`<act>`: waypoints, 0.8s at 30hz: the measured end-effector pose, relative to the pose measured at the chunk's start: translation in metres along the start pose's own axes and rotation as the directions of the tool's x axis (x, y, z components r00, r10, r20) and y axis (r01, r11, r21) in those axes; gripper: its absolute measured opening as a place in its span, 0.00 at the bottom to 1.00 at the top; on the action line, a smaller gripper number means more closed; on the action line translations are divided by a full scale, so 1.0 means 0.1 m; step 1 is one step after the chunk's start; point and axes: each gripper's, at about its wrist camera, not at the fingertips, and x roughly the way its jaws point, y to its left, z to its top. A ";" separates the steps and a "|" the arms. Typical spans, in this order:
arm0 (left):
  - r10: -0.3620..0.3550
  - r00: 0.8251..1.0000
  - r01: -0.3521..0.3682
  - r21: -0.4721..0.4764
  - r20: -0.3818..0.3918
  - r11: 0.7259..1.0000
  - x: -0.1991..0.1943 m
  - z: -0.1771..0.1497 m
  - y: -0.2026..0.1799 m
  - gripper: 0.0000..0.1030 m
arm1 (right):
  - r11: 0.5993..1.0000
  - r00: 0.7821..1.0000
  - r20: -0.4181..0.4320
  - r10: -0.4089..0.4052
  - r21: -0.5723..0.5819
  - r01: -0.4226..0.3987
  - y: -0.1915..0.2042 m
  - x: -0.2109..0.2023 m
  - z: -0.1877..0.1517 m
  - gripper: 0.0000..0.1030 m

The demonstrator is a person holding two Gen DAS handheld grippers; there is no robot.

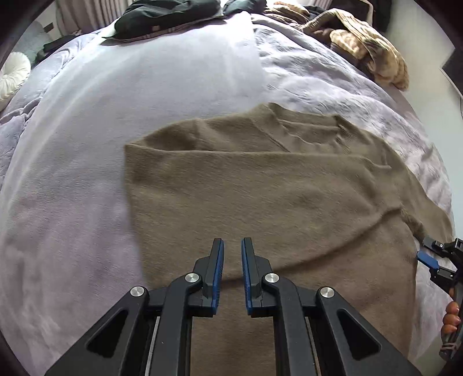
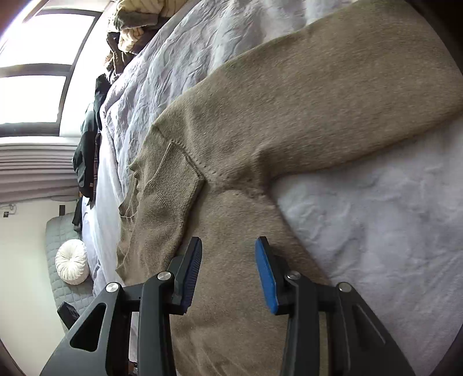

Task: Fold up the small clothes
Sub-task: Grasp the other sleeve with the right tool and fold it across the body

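Observation:
A brown knitted sweater point(image 1: 260, 179) lies spread on the lavender bedcover point(image 1: 86, 173), one sleeve folded across its body. My left gripper point(image 1: 232, 243) hovers over the sweater's lower part, its blue pads nearly together with nothing between them. In the right wrist view the sweater point(image 2: 289, 115) shows its ribbed collar point(image 2: 173, 179) and a sleeve stretching to the upper right. My right gripper point(image 2: 228, 241) stands open above the sweater's body near the armpit, holding nothing. That right gripper point(image 1: 434, 257) also shows at the right edge of the left wrist view, held by a hand point(image 1: 451, 318).
A pile of beige and brown clothes point(image 1: 367, 49) lies at the far right of the bed, and a dark garment point(image 1: 165, 17) at the far middle. A white round cushion point(image 2: 71, 261) sits on a grey padded seat beside the bed. A bright window point(image 2: 37, 63) is beyond.

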 end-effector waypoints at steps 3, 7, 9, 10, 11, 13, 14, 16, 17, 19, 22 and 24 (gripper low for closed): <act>0.002 1.000 -0.002 -0.001 0.020 1.000 -0.03 -0.06 -0.20 0.45 | 1.000 1.000 0.006 0.011 0.012 -0.011 -0.05 -0.05 0.04 0.42; 0.026 0.998 -0.025 -0.007 0.061 1.000 -0.10 -0.07 -0.36 0.99 | 1.000 1.000 0.001 0.012 -0.009 -0.012 -0.07 -0.10 0.09 0.43; 0.037 0.998 -0.037 0.012 0.053 0.999 -0.08 -0.07 -0.46 0.99 | 1.000 0.999 0.023 0.028 -0.014 -0.027 -0.11 -0.18 0.12 0.43; 0.040 0.998 -0.041 0.017 0.046 0.999 -0.07 -0.08 -0.50 0.99 | 1.000 0.999 0.035 0.029 -0.008 -0.029 -0.15 -0.22 0.14 0.43; 0.044 0.998 -0.044 0.025 0.038 0.999 -0.04 -0.08 -0.55 0.99 | 1.000 0.999 0.047 0.027 0.010 -0.028 -0.23 -0.27 0.16 0.43; 0.048 0.999 -0.048 0.034 0.015 0.998 0.01 -0.09 -0.61 0.99 | 0.997 0.997 0.079 0.024 0.067 -0.029 -0.43 -0.38 0.20 0.43; 0.054 0.999 -0.054 0.034 -0.007 0.998 0.06 -0.11 -0.64 0.99 | 0.996 0.995 0.094 0.021 0.089 -0.029 -0.52 -0.44 0.22 0.43; 0.067 0.995 -0.065 0.029 -0.068 0.997 0.18 -0.13 -0.68 0.99 | 0.990 0.990 0.141 0.007 0.138 -0.027 -0.73 -0.60 0.26 0.43; 0.064 0.993 -0.062 0.027 -0.096 0.998 0.24 -0.15 -0.71 0.99 | 0.988 0.987 0.161 -0.005 0.154 -0.020 -0.81 -0.67 0.27 0.43; 0.060 0.993 -0.057 0.026 -0.104 0.998 0.27 -0.19 -0.78 0.99 | 0.981 0.976 0.213 -0.035 0.191 -0.006 -0.97 -0.85 0.32 0.43; 0.045 0.995 -0.041 0.050 -0.087 0.998 0.24 -0.23 -0.95 0.99 | 0.958 0.941 0.322 -0.108 0.288 0.012 -1.28 -1.20 0.41 0.43; 0.029 0.996 -0.024 0.063 -0.080 0.998 0.23 -0.24 -1.07 0.99 | 0.936 0.919 0.370 -0.137 0.353 -0.002 -1.45 -1.35 0.46 0.43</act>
